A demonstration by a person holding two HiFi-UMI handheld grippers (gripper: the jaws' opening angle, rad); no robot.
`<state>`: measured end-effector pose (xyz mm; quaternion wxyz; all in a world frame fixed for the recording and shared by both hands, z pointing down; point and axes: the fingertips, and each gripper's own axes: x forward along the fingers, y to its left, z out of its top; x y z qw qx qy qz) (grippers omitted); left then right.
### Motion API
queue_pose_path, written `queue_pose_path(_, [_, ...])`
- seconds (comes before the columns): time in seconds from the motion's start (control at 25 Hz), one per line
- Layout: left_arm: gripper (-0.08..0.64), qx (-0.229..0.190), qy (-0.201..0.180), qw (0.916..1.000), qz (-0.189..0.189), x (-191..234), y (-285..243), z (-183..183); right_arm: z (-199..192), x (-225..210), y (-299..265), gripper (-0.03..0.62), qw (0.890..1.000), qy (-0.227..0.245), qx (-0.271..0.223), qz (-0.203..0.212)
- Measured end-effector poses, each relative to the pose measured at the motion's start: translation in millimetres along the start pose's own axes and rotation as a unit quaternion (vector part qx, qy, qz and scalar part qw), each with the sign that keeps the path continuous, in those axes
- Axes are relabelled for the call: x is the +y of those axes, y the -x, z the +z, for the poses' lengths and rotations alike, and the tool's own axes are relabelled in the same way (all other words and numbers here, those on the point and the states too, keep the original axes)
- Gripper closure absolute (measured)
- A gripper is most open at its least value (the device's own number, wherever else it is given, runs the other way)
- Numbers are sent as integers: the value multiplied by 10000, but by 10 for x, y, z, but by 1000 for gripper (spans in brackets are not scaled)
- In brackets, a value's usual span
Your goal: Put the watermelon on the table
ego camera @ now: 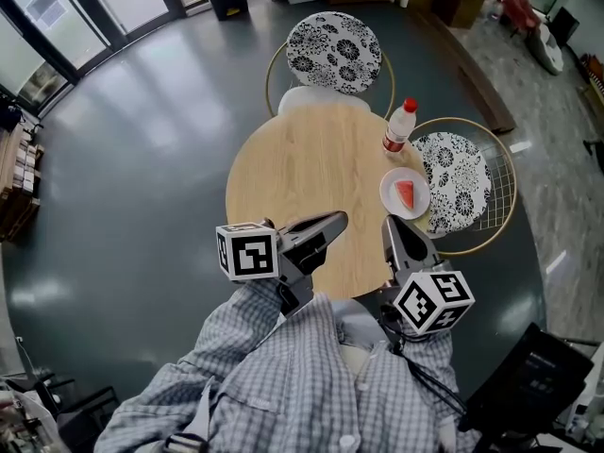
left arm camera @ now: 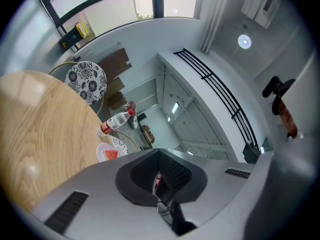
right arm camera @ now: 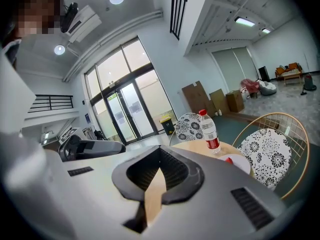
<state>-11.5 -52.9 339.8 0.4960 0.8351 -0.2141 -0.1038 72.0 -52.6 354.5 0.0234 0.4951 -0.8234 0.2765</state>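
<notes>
A red watermelon slice [ego camera: 404, 193] lies on a small white plate [ego camera: 418, 206] at the right edge of the round wooden table [ego camera: 302, 177]. In the left gripper view the watermelon slice [left arm camera: 108, 155] shows beyond the jaws; in the right gripper view only its red tip [right arm camera: 229, 160] peeks over the gripper body. My left gripper [ego camera: 338, 218] hovers shut and empty over the table's near edge. My right gripper [ego camera: 389, 223] is held just short of the plate, its jaws together with nothing between them. Both sets of jaws [left arm camera: 159, 178] [right arm camera: 159, 171] hold nothing.
A plastic bottle with a red cap [ego camera: 400, 125] [right arm camera: 209, 131] stands on the table behind the plate. A patterned chair [ego camera: 333, 41] sits at the far side and another patterned chair [ego camera: 464, 182] at the right. Glass doors and dark floor surround the table.
</notes>
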Motion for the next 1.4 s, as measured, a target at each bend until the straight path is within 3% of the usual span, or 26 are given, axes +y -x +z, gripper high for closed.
queue_pose_path(0.88, [554, 25, 100, 9999, 56, 37, 59, -87, -73, 7, 15, 584, 10000, 28, 88, 36])
queue_pose_path(1.2, [554, -146, 599, 9980, -116, 0, 89, -82, -82, 75, 31, 584, 9999, 33, 85, 99])
queue_pose_path(1.4, [554, -212, 881, 9942, -578, -105, 55, -89, -97, 60, 31, 584, 9999, 41, 95, 119])
